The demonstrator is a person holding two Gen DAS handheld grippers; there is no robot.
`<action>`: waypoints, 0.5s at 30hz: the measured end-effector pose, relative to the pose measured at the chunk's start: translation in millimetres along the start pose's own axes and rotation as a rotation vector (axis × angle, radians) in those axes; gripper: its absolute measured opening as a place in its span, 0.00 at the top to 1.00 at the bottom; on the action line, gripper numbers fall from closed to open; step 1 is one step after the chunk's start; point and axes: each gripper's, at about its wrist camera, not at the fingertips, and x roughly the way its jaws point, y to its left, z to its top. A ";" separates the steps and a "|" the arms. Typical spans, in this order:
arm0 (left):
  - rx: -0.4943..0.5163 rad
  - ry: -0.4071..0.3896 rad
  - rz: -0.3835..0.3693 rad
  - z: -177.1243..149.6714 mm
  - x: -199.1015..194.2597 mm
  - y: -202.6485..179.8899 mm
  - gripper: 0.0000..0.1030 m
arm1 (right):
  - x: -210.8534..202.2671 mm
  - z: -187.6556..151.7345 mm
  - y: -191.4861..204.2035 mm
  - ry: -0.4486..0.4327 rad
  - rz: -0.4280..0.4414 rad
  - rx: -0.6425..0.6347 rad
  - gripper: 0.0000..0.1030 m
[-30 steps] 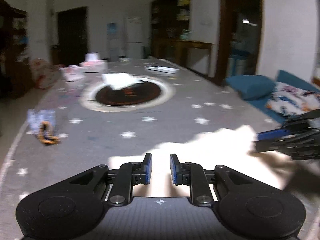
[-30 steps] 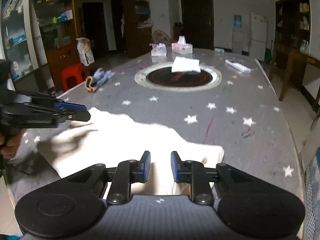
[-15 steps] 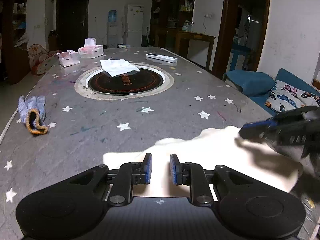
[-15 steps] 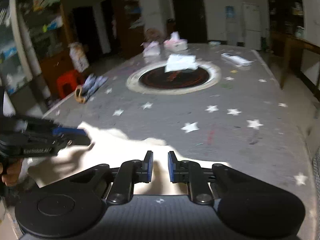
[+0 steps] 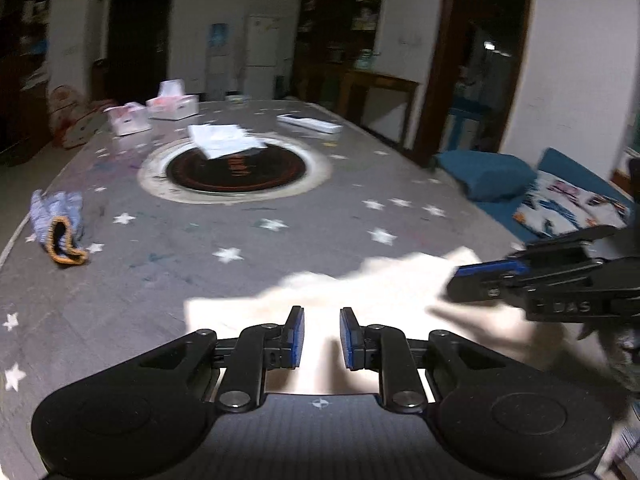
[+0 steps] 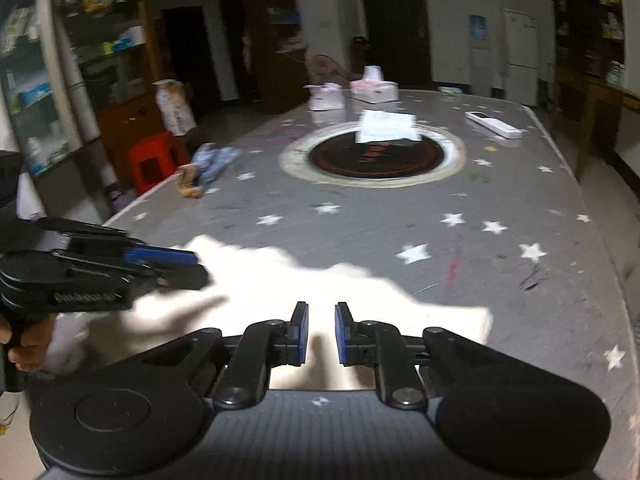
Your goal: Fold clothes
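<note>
A cream garment (image 5: 360,292) lies flat on the near end of the grey star-patterned table; it also shows in the right wrist view (image 6: 312,288). My left gripper (image 5: 320,336) hovers over its near edge, open with a narrow gap and nothing between the pads. My right gripper (image 6: 322,334) hovers over the garment's other side, also open with a narrow gap and empty. Each gripper shows in the other's view: the right one (image 5: 480,276) over the garment's right part, the left one (image 6: 176,264) over its left part.
A round dark hotplate (image 5: 236,168) with a white folded cloth (image 5: 224,140) sits mid-table. A blue glove (image 5: 56,224) lies at the left edge. Tissue boxes (image 5: 172,104) and a remote (image 5: 312,124) lie at the far end. A blue sofa (image 5: 560,192) stands right, a red stool (image 6: 154,158) left.
Both cameras have shifted slightly with motion blur. The right gripper has opened slightly. The garment stays flat on the table, and neither gripper holds it.
</note>
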 end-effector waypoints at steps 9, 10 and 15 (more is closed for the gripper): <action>-0.005 0.014 -0.026 -43.5 -31.2 -17.8 0.79 | -22.2 -41.0 50.4 -0.001 0.035 -0.119 0.86; -0.021 0.025 -0.026 -47.5 -28.9 -15.9 0.79 | -20.4 -45.8 53.5 0.005 0.033 -0.129 0.86; -0.048 0.010 -0.017 -48.8 -34.5 -10.7 0.79 | -28.5 -49.4 45.8 -0.009 0.031 -0.068 0.86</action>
